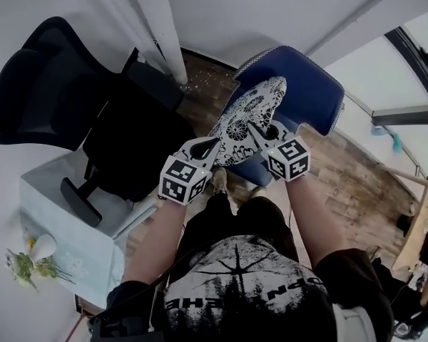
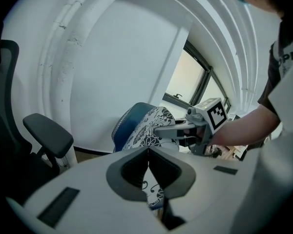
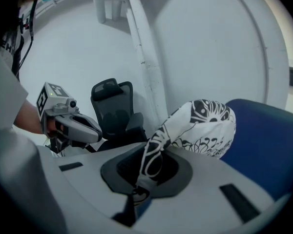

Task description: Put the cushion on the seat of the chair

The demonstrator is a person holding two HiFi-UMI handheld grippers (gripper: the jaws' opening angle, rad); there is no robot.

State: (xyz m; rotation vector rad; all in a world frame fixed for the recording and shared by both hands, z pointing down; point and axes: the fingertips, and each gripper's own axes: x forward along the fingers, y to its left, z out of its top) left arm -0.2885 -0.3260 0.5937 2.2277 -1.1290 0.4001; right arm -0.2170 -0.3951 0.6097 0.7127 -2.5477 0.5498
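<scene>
- The left gripper [image 2: 147,155] has its jaws together, with a fold of the patterned cover caught between them. The right gripper [image 3: 147,165] is likewise clamped on a pinch of the same fabric.
- What they hold is the cushion [image 1: 246,120], black-and-white floral, carried between the two grippers. It hangs tilted over the blue chair [image 1: 310,84], its far end up near the backrest and its near end by the jaws.
- By my reckoning the task is well along but not done. The cushion has been brought to the chair but does not yet lie flat on the seat [image 1: 255,171]. It has to be lowered onto the seat and let go.
- Round about, a black office chair [image 1: 57,70] stands to the left, with a white column [image 1: 160,27] running up between the two chairs.
- The floor [image 1: 342,184] is wooden boards and the walls are plain white, with a window on the right.
- Near left is a pale counter [image 1: 64,212] with a small bunch of flowers [image 1: 28,266] on it.
</scene>
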